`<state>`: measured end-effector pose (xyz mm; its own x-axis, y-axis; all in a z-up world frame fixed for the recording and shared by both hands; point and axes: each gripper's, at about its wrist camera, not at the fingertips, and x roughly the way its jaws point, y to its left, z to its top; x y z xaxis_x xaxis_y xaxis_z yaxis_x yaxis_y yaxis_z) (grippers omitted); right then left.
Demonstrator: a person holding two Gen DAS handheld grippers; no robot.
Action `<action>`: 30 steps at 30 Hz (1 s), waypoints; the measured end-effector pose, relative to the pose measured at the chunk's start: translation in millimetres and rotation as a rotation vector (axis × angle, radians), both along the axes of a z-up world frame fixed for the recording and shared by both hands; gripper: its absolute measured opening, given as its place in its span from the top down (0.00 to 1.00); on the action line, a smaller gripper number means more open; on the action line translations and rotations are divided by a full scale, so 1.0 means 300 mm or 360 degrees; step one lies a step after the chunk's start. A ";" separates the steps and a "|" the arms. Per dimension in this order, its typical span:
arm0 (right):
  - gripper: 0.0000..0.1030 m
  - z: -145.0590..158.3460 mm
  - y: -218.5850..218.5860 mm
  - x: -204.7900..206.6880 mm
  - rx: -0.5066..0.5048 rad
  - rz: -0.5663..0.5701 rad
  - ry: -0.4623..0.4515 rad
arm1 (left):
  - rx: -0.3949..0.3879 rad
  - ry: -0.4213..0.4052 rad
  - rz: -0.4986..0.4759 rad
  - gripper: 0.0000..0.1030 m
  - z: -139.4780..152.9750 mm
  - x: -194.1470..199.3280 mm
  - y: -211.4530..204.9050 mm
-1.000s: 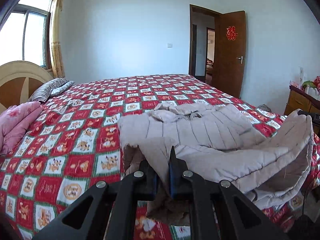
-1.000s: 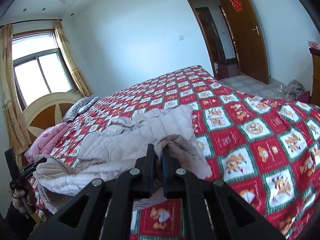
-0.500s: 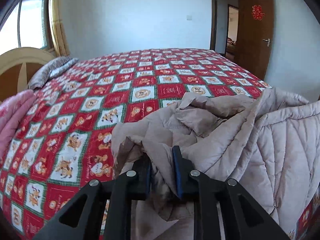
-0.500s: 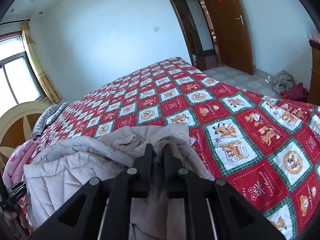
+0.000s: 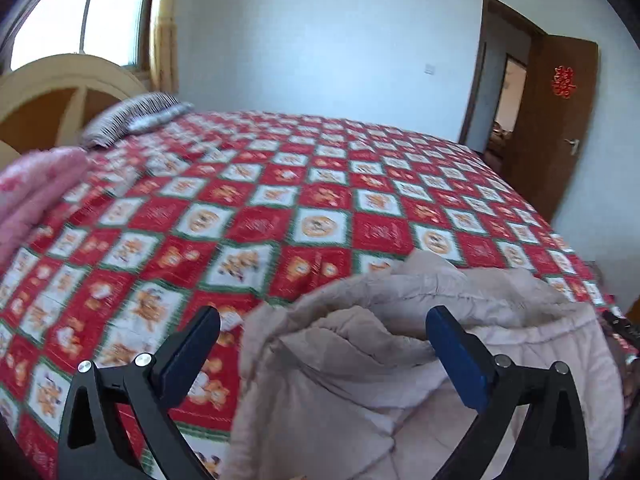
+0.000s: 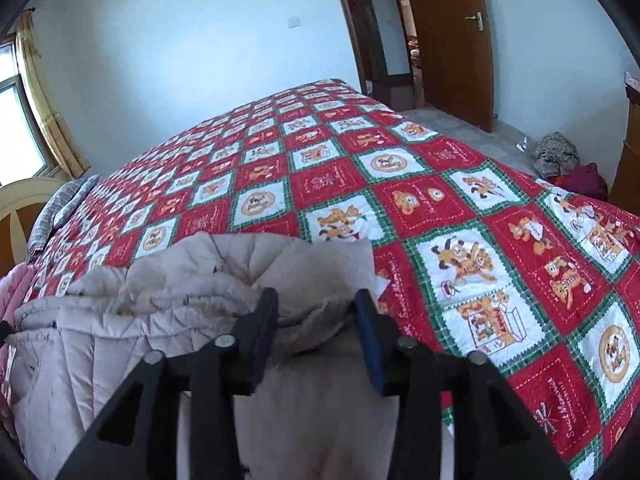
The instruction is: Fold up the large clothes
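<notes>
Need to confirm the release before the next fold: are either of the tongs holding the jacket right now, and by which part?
Nothing is held. The left tongs and right tongs have just been opening; the beige jacket lies between their jaws, unpinched.

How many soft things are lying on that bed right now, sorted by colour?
Beige: 1, the padded coat, bunched at the near edge of the bed.
Pink: 1, the folded blanket near the headboard.
Striped grey: 1, the pillow at the head of the bed.
Red checked: 1, the bedspread under them all.
Total: 4
</notes>
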<state>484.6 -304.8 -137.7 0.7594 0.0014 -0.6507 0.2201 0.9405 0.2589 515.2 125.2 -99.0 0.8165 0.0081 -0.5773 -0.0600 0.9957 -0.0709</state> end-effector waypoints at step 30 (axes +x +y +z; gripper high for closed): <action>0.19 0.009 0.346 0.002 -0.0326 0.0199 -0.0243 | 0.0409 -0.0190 0.0002 0.01 -0.051 -0.083 -0.316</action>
